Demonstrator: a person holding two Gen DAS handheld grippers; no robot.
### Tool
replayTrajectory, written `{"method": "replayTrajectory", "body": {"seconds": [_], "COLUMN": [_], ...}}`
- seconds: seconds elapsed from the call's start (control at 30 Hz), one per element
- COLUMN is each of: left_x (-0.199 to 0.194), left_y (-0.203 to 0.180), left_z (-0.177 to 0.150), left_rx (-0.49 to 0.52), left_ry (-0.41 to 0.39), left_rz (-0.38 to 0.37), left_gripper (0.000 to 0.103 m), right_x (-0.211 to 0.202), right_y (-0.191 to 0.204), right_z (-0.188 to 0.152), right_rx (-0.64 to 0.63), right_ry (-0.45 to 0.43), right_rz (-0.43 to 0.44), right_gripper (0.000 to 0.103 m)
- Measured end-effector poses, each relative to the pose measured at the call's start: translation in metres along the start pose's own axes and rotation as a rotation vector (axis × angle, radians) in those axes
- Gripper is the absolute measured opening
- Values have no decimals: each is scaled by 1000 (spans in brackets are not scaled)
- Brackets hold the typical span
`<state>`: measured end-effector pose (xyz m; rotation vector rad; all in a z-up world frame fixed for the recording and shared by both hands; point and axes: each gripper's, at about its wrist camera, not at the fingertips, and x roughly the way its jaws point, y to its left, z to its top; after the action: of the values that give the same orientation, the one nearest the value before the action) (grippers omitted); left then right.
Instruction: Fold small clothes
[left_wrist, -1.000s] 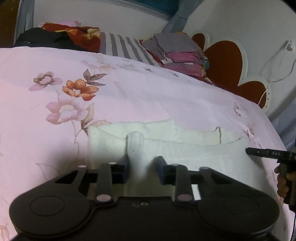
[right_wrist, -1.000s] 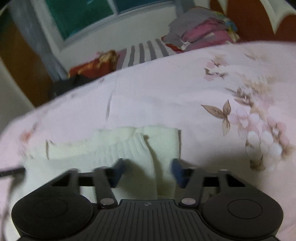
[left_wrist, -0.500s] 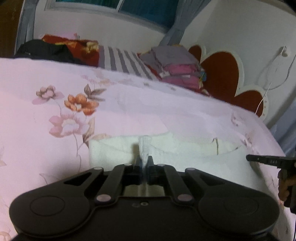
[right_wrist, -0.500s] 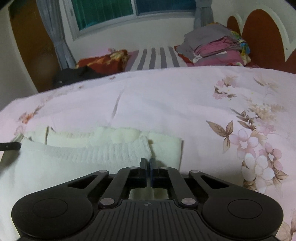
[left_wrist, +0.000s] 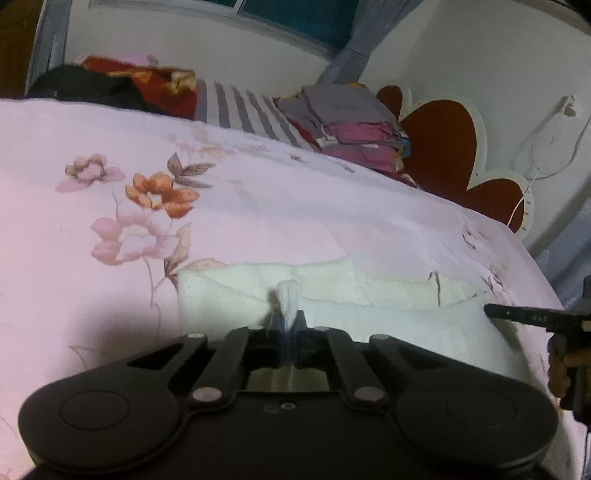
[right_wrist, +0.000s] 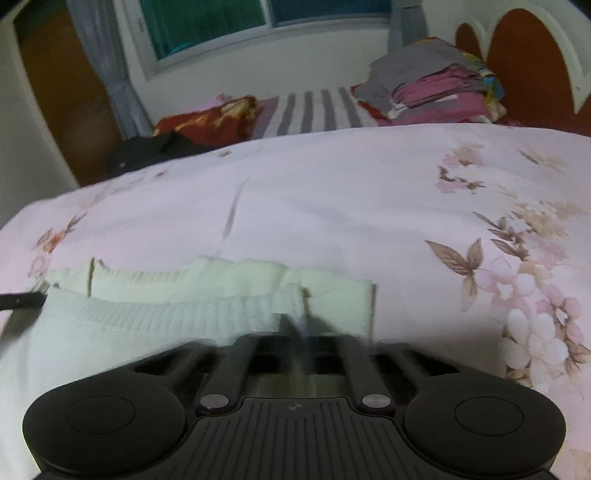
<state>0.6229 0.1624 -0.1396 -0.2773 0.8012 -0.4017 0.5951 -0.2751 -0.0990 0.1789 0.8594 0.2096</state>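
Floral bedsheet (left_wrist: 258, 206) backdrop; cream knit sweater (left_wrist: 388, 325) lay crosswise ahead. Left gripper (left_wrist: 286, 325) and right gripper (right_wrist: 295, 328) each pinched its near ribbed hem (right_wrist: 184, 310).

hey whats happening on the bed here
A person is folding a cream knitted garment spread on the pink floral bedsheet. The left gripper is shut on a pinch of its ribbed edge, and the right gripper is pinching the same garment near its other side. The fabric lies mostly flat, the fold not yet made.
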Motion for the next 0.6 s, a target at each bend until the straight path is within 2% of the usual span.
{"method": "replayTrajectory", "body": {"seconds": [0.07,0.2,0.27,0.33,0.4,0.47,0.5,0.53,0.57,0.6], "left_x": [-8,-11,-2,12,21,18,12,1,-8,-17], "left_y": [0,5,7,10,15,17,15,9,1,-8], "left_z": [0,5,9,9,8,11,11,11,9,7], "left_rx": [-7,-24,-37,-47,-83,-107,-97,-64,-22,17], "left_ry": [-50,-88,-60,-5,10,14,-4,-38,-69,-100], "left_rz": [-4,-10,-4,16,13,15,37,86,122,137], "left_gripper": [4,4,4,4,7,16,24,41,53,55], "right_x": [-8,-18,-13,1,20,19,16,11,-1,-15], "right_y": [2,0,0,0,0,-3,-4,-3,0,4], "right_z": [2,7,11,12,7,9,12,12,11,7], "right_rx": [-12,4,-1,-8,-18,20,47,55,49,42], "right_ry": [-52,-130,-122,-75,-4,-12,-14,-34,-95,-174], "right_rz": [-13,-31,-36,-52,-90,-94,-98,-122,-165,-150], "right_gripper": [2,2,2,2,2,4,29,49,74,74]}}
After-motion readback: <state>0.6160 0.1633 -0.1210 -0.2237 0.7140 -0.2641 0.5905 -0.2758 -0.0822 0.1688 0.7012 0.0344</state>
